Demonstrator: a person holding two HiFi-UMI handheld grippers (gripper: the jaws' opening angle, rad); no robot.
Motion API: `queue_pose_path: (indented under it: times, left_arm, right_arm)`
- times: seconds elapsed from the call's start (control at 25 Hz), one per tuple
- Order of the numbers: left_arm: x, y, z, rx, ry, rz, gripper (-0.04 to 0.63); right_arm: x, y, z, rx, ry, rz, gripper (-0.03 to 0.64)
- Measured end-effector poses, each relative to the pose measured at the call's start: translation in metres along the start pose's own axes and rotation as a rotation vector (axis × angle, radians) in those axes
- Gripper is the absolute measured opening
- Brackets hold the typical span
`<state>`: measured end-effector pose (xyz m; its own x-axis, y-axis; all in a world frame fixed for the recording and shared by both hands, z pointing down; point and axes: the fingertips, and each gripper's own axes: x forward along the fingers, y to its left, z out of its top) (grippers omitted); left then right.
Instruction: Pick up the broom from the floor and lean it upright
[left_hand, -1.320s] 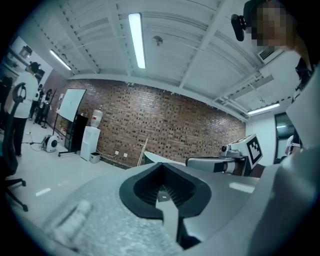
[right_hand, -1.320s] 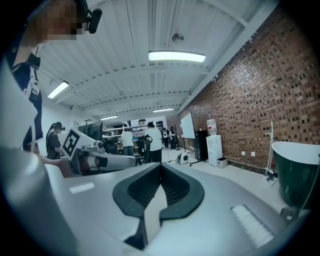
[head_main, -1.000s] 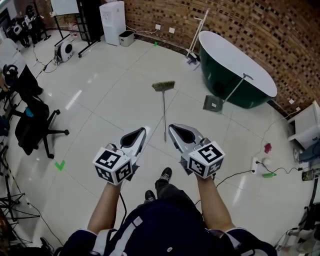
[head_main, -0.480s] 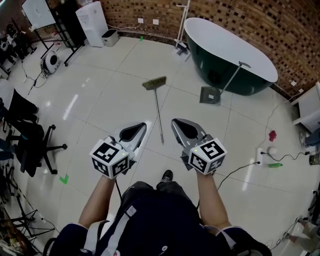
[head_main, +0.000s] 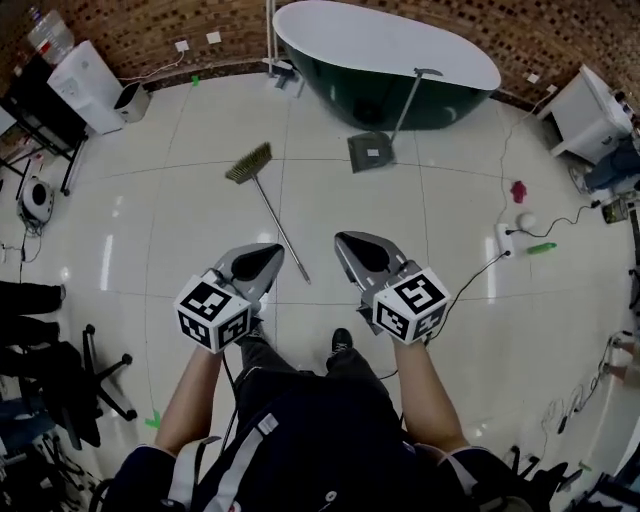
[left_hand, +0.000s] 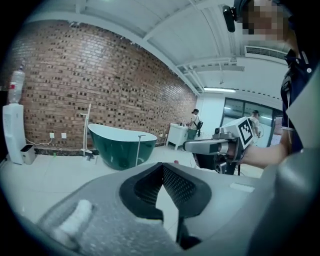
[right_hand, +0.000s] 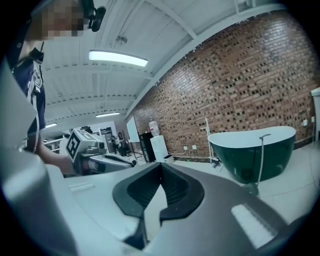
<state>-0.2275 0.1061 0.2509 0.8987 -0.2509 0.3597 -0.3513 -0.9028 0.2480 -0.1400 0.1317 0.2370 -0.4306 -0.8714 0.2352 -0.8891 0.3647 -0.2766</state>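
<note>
On the tiled floor ahead, broom (head_main: 279, 222): lying flat, bristle head toward the far left, handle running back toward the person; its near tip ends between the two grippers and touches neither
Left gripper (head_main: 262, 258): jaws together with nothing between them, held off the floor just left of the handle tip
Right gripper (head_main: 358, 250): jaws together as well, empty, to the right of the handle tip
Step, as judged: the approach; no pick has begun
Risk, closed jaws: both pairs must part before going down; arriving closed, they would likely nudge the handle and send it rolling or skidding on the glossy tile
Risk, grip at the tip: taking only the near end leaves the whole length and the bristle head hanging far out, so the handle could twist in the pads, sag or slip free on the lift
Risk, thin round handle: an off-centre pinch may squeeze it sideways out of the jaws
Risk, the lean: on smooth tile the foot of an upright broom may slide away; the bathtub (head_main: 385, 55) has a curved rim, probably a poor rest
Risk, neighbour: the long-handled dustpan (head_main: 371, 152) is propped against that tub and could be knocked over by a swinging broom
Risk, footing: the person's shoe (head_main: 341, 343) is near the handle end, so a step forward might kick it
</note>
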Motion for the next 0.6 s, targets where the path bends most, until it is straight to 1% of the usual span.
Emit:
queue_pose_path:
  times: [0.08, 0.2, 0.36, 0.44, 0.6]
  left_arm:
    - [0.012, 0.022, -0.006, 0.023, 0.030, -0.065, -0.002]
    - [0.028, 0.052, -0.020, 0.056, 0.086, -0.200, -0.002]
    - [0.050, 0.074, -0.049, 0.082, 0.153, -0.366, -0.002]
    - [0.066, 0.077, -0.065, 0.104, 0.179, -0.420, -0.002]
    - [0.110, 0.075, -0.108, 0.165, 0.230, -0.494, -0.002]
  right_arm:
    - [0.011, -0.012, -0.004, 0.016, 0.006, -0.084, 0.006]
    - [0.022, -0.022, -0.009, 0.050, 0.008, -0.249, 0.006]
    - [0.021, -0.033, -0.021, 0.097, -0.013, -0.440, 0.006]
    - [0.013, -0.041, -0.032, 0.113, -0.036, -0.507, 0.006]
    - [-0.003, -0.070, -0.065, 0.141, -0.065, -0.587, 0.006]
